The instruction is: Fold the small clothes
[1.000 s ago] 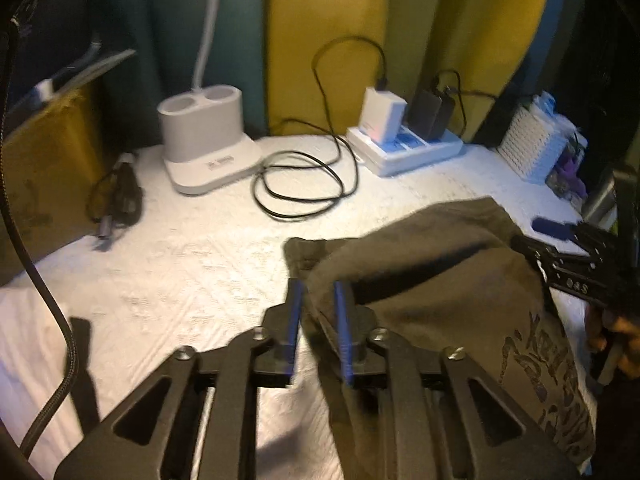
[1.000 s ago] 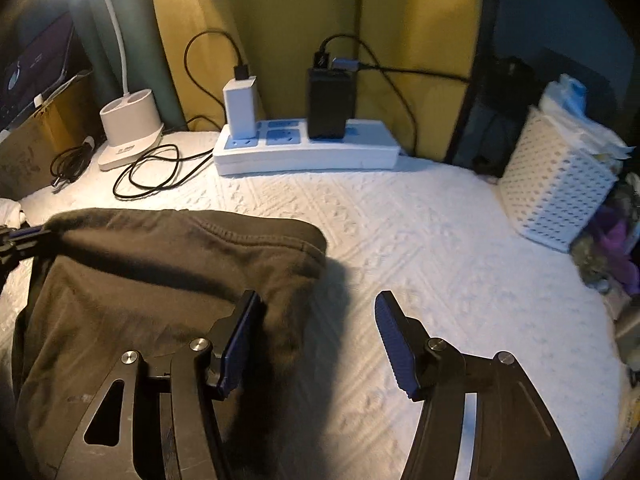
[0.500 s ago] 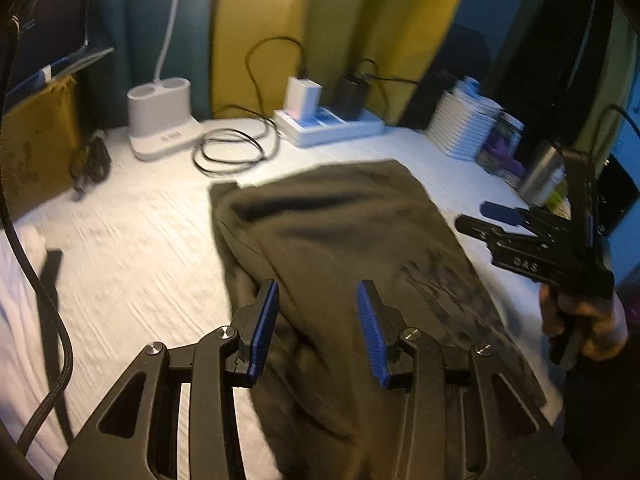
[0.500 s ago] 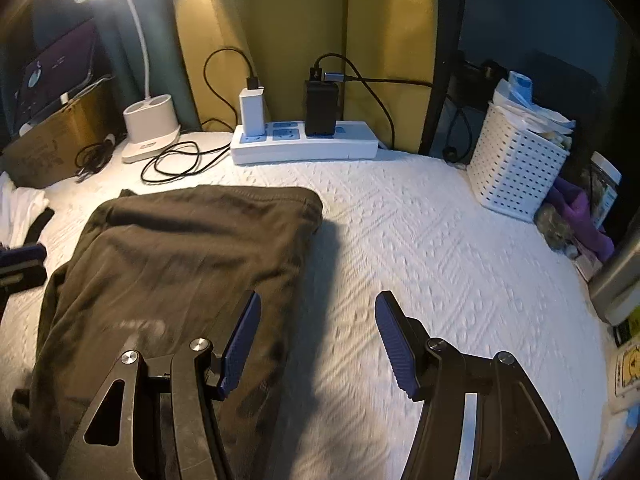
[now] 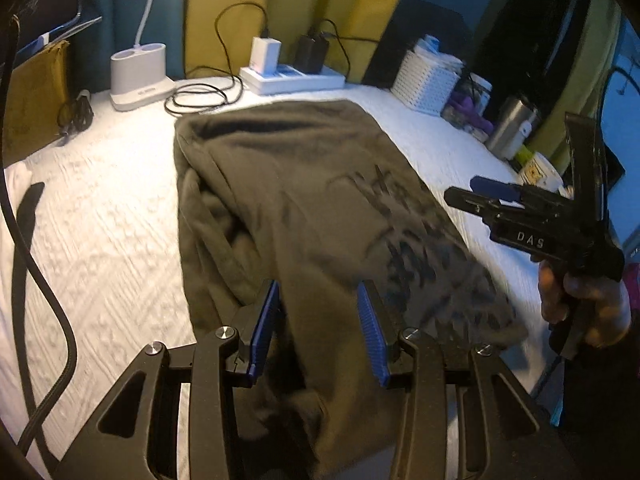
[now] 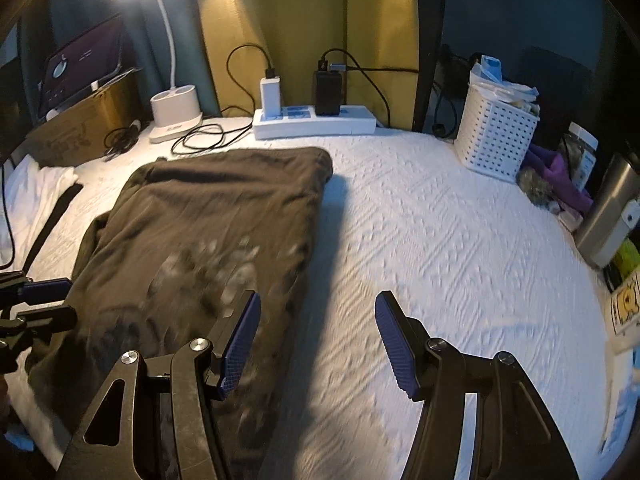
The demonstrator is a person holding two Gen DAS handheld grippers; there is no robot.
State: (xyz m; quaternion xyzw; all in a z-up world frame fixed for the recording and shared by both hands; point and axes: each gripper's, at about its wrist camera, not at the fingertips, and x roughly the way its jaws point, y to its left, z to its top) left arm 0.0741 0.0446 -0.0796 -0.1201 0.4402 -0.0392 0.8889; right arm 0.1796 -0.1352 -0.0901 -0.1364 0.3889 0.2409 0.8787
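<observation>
1. Both grippers hover over the white bedspread (image 6: 460,240), nothing pinched.
2. Left gripper (image 5: 318,328): jaws partly apart above the olive-brown garment (image 5: 288,200), which lies flat along the bed.
3. Right gripper (image 6: 316,344): jaws wide, straddling the garment's right edge.

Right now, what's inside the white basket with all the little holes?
The white basket holds crumpled white and blue packets poking over its rim. Whatever sits lower down is hidden by its walls.
</observation>
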